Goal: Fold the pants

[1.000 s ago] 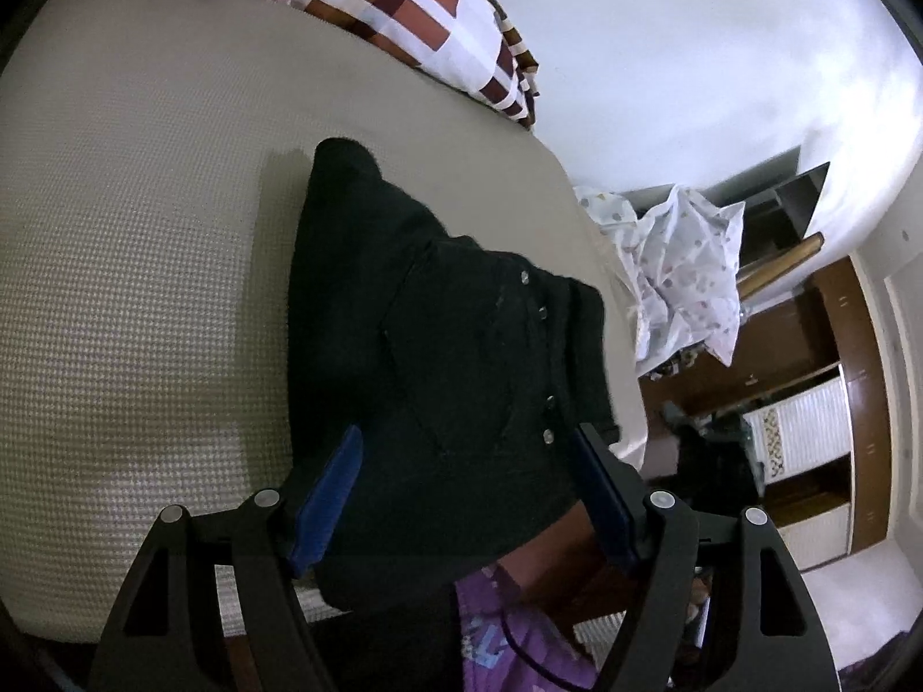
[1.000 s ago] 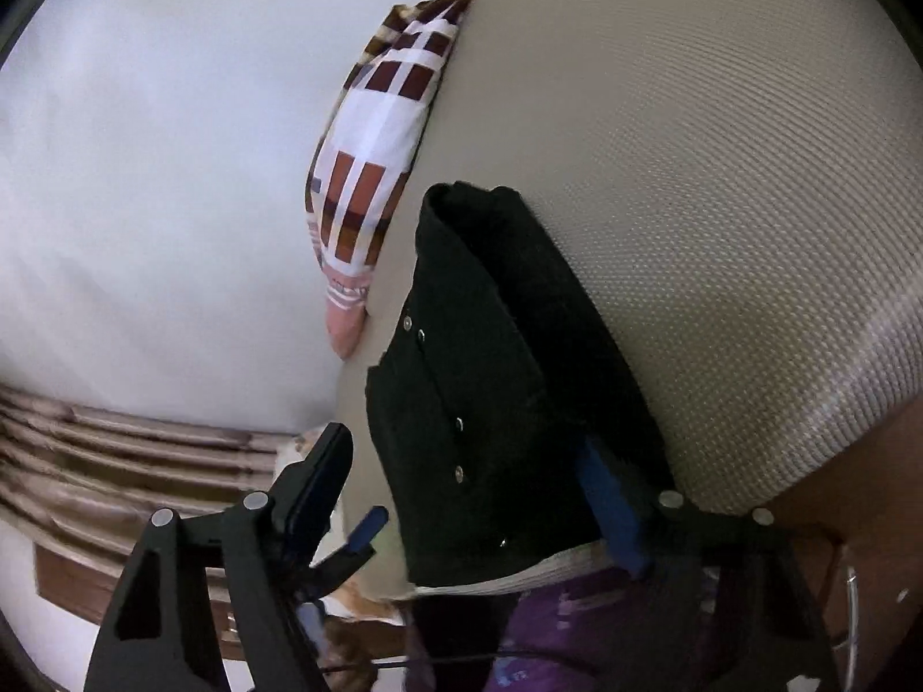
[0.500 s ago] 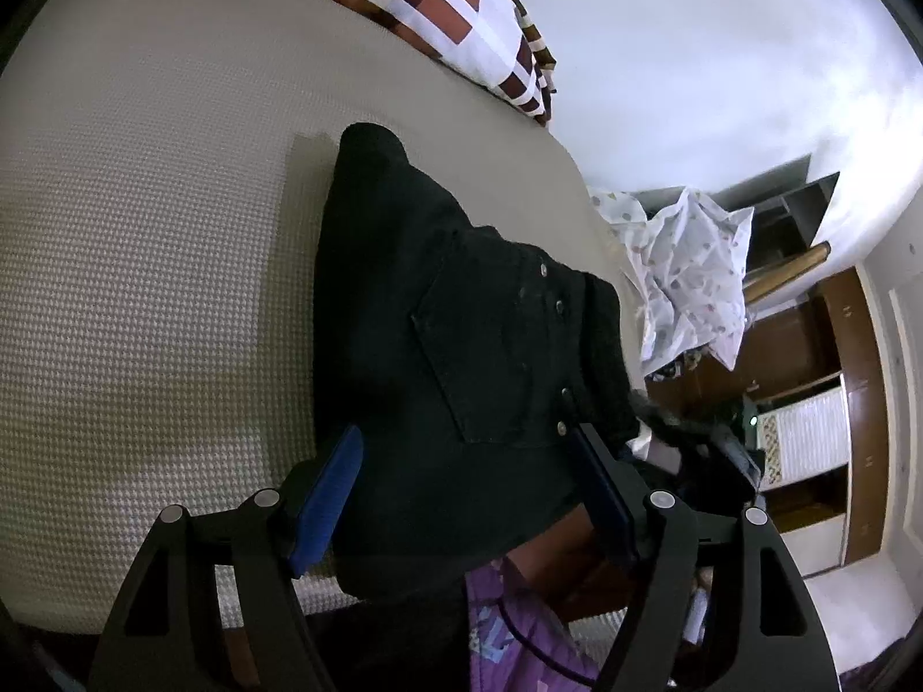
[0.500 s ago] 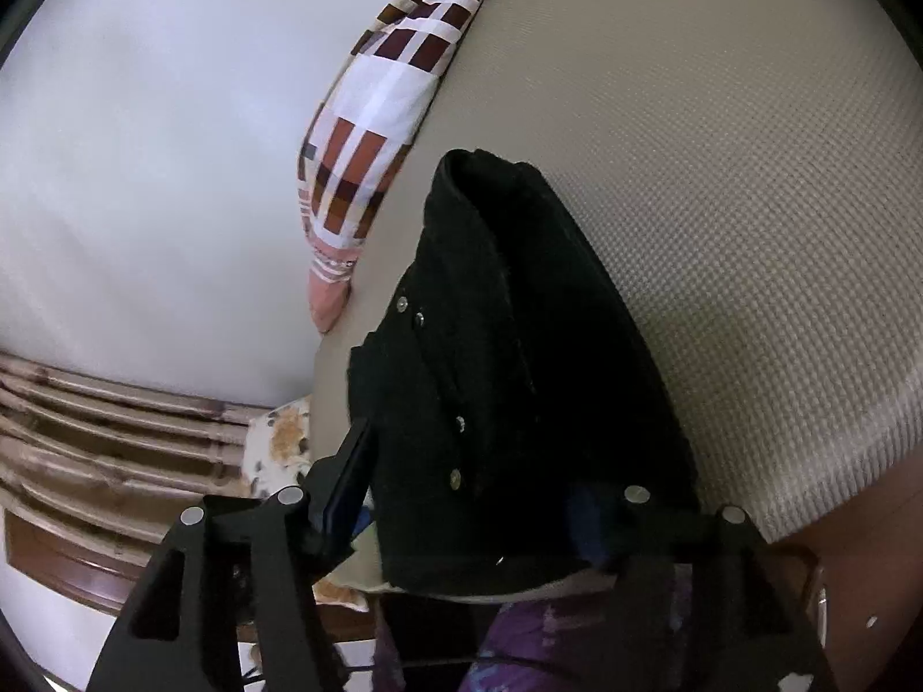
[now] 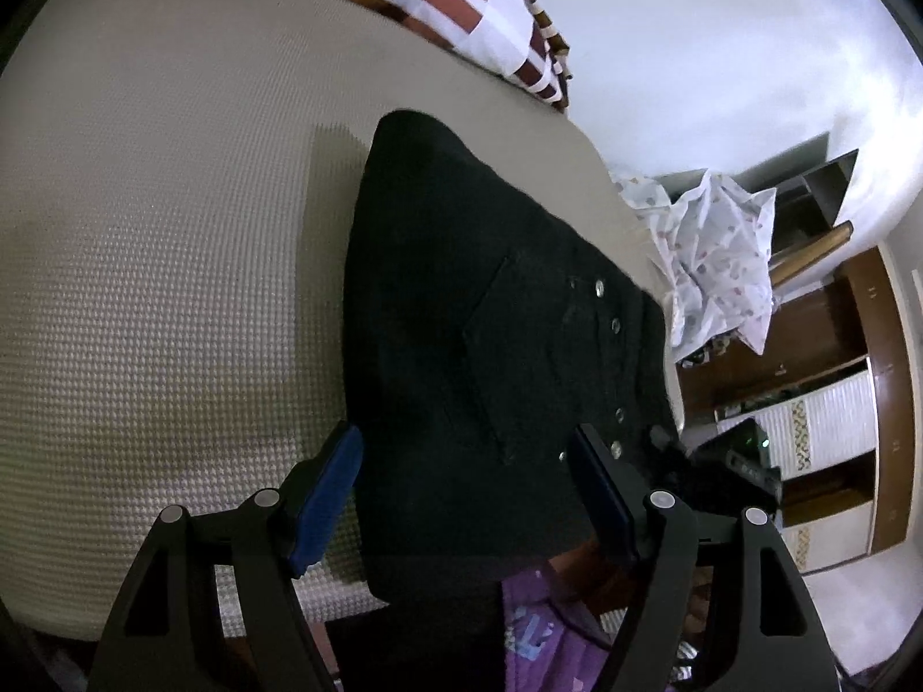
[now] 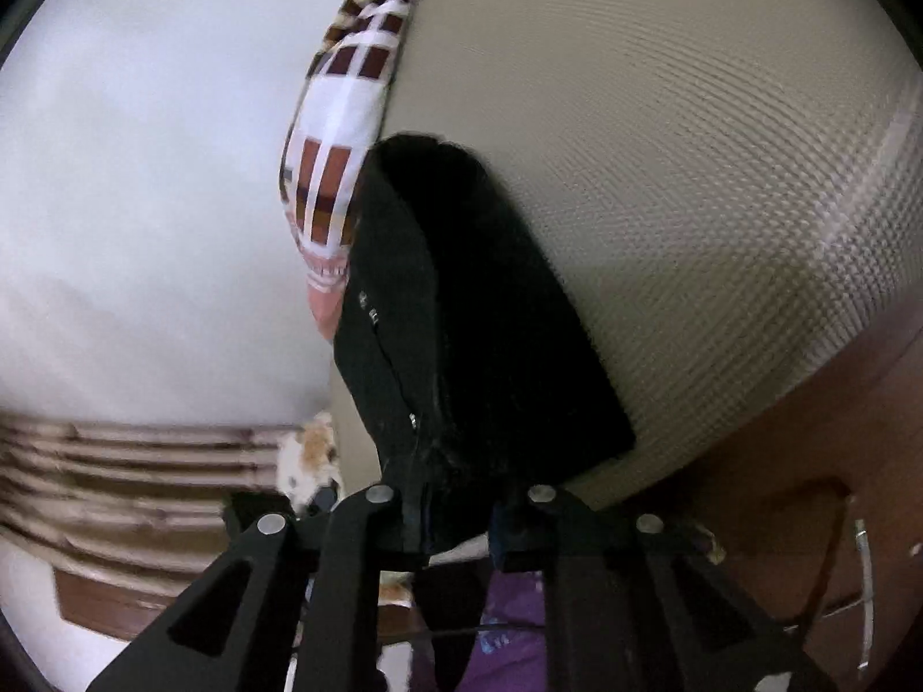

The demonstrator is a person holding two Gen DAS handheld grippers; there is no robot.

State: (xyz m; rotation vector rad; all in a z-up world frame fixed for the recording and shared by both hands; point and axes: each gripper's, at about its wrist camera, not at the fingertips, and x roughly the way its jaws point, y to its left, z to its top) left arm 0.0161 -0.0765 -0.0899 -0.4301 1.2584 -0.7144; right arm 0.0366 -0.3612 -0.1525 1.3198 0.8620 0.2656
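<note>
Pants (image 5: 479,346) lie folded at the near edge of the bed (image 5: 144,230), waistband end toward us. Right gripper (image 6: 456,519) jaws closing on the near corner, cloth bunched between them. Left gripper (image 5: 467,490) spread wide over the near hem, gripping nothing. Step looks like the grab for another fold; next, left needs a pinch, then both lift toward the pillow (image 5: 438,6).

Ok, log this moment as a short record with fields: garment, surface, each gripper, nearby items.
garment: black folded pants with metal studs, lying on the bed
surface: beige waffle-weave bed cover
left gripper: jaws open, straddling the near edge of the pants, pads not pressing
right gripper: jaws closing, pinching the near edge of the pants
nearby: checked brown-and-white pillow at the far end of the bed
</note>
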